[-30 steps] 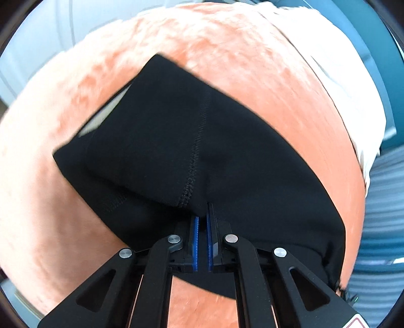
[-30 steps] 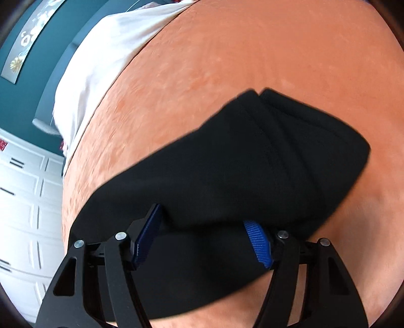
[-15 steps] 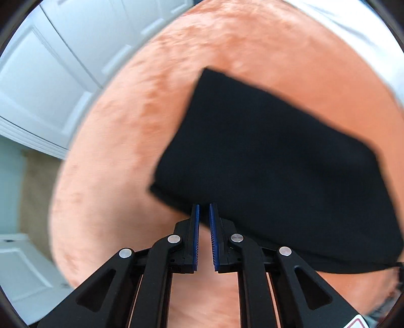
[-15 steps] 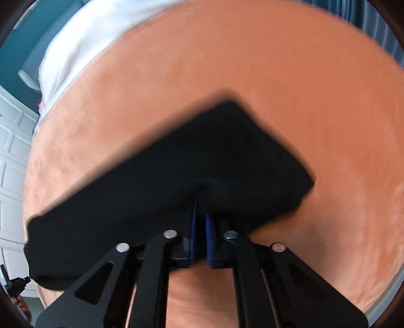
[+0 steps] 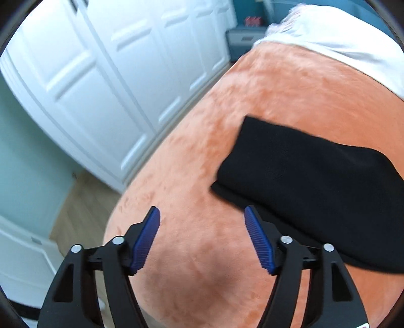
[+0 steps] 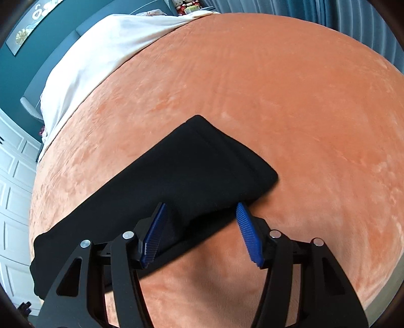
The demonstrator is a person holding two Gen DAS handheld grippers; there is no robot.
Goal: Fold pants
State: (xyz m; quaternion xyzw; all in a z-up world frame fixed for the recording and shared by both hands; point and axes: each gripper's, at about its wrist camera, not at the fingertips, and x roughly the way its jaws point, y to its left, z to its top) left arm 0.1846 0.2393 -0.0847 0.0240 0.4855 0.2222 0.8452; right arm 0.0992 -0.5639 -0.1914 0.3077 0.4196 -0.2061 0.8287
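Note:
The black pants (image 5: pixel 315 184) lie folded into a compact rectangle on the orange blanket (image 5: pixel 202 265). In the left wrist view my left gripper (image 5: pixel 202 214) is open and empty, over bare blanket just left of the pants' near corner. In the right wrist view the folded pants (image 6: pixel 192 176) lie flat with a thick folded end at the right. My right gripper (image 6: pixel 200 209) is open, its jaws standing apart at the pants' near edge, holding nothing.
A white sheet (image 6: pixel 96 50) covers the far end of the bed. White panelled wardrobe doors (image 5: pixel 101 75) and a wooden floor (image 5: pixel 75 209) lie beyond the bed's left edge. Blue curtains (image 6: pixel 341 15) hang at the far right.
Both grippers were shut half a second ago and have now opened. The left gripper has swung left off the pants. The pants have been let go and lie folded.

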